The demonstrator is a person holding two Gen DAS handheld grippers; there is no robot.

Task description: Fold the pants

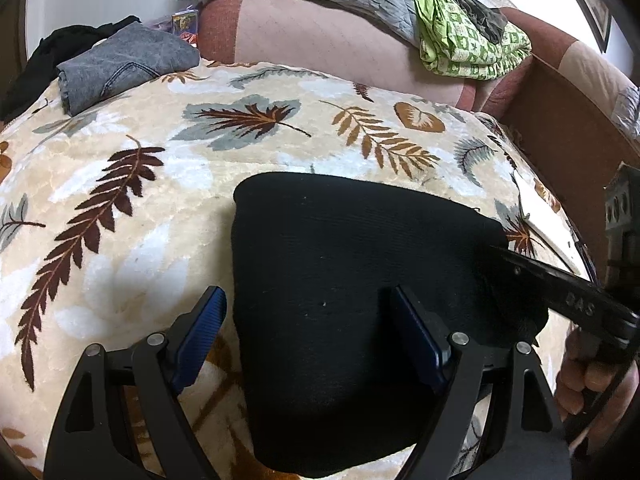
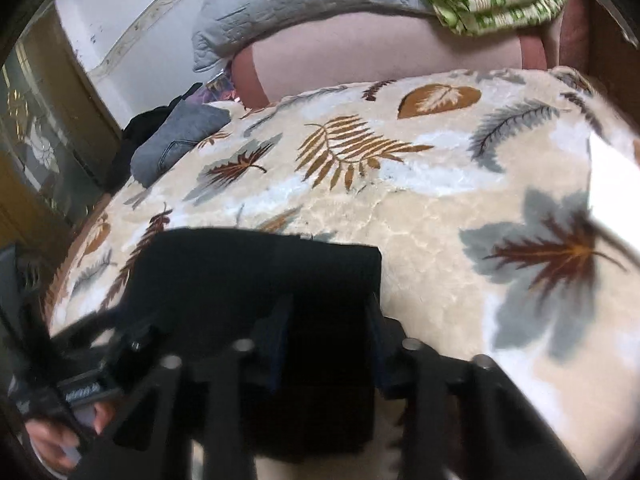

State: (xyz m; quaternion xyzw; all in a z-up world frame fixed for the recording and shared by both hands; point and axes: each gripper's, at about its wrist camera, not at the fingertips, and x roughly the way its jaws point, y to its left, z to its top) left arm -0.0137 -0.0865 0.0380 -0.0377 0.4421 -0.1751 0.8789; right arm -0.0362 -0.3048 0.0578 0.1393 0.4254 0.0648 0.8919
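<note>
Left wrist view: the black pants (image 1: pixel 352 300) lie as a folded bundle at lower centre of the frame, on a leaf-patterned blanket (image 1: pixel 120 200).
Left gripper (image 1: pixel 308 320): its jaws stand wide apart. One blue pad hangs over the blanket just left of the bundle, the other over the black cloth. I cannot tell whether either touches the fabric.
Right gripper (image 2: pixel 324 344): the right wrist view is blurred. The jaws look nearly closed with black cloth between them, so I judge them to be pinching the bundle's near edge.
Right side of the bundle: in the left wrist view the right gripper's black arm comes in from the lower right and meets the pants' right edge.
Risk, dragging: if the right gripper pulls sideways while pinching, the top layer may slide and the fold come undone.
Risk, blanket: the pile looks plush, so the left pad could catch blanket along with the pants if it closes here.
Risk, one-sided hold: with the left jaws wide, lifting could let the left half sag open.
Other clothes: folded grey jeans (image 1: pixel 124 64) sit upper left, well apart.
</note>
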